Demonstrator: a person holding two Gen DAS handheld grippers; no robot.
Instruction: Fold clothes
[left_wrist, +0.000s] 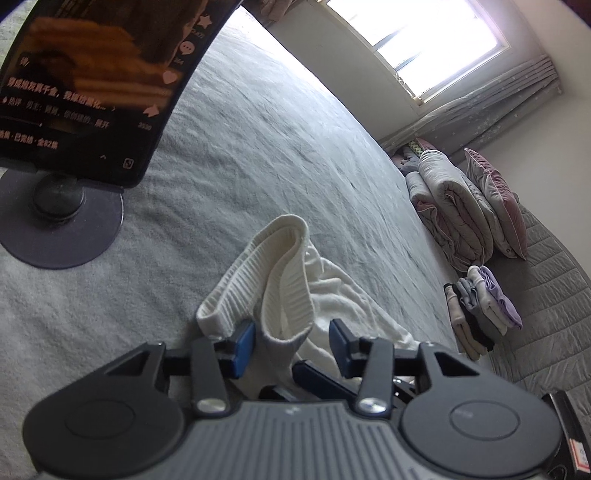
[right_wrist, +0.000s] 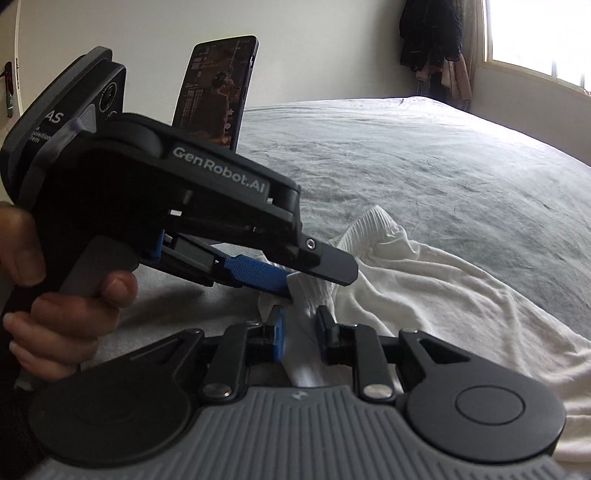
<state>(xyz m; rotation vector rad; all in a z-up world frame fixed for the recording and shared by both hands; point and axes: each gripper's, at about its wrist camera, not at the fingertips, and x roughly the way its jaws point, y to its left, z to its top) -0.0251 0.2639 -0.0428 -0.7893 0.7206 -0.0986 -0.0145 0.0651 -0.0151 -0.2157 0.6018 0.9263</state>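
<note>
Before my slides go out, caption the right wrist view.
Left gripper and right gripper at a white garment on a grey bed.

Two handheld grippers, matte black, ribbed grey housing between round black discs. Left gripper (left_wrist: 291, 341): blue textured pads, silver screws at the linkage pivots. Right gripper (right_wrist: 301, 328): same build. White "GenRobot.AI" lettering at left of the right-wrist frame. Bare hand (right_wrist: 55, 295), no sleeve visible.

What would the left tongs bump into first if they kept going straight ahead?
Probably the white garment: its ribbed cuff already lies between the open left tongs. Past it there is only the grey bedspread; depth is hard to judge.
</note>
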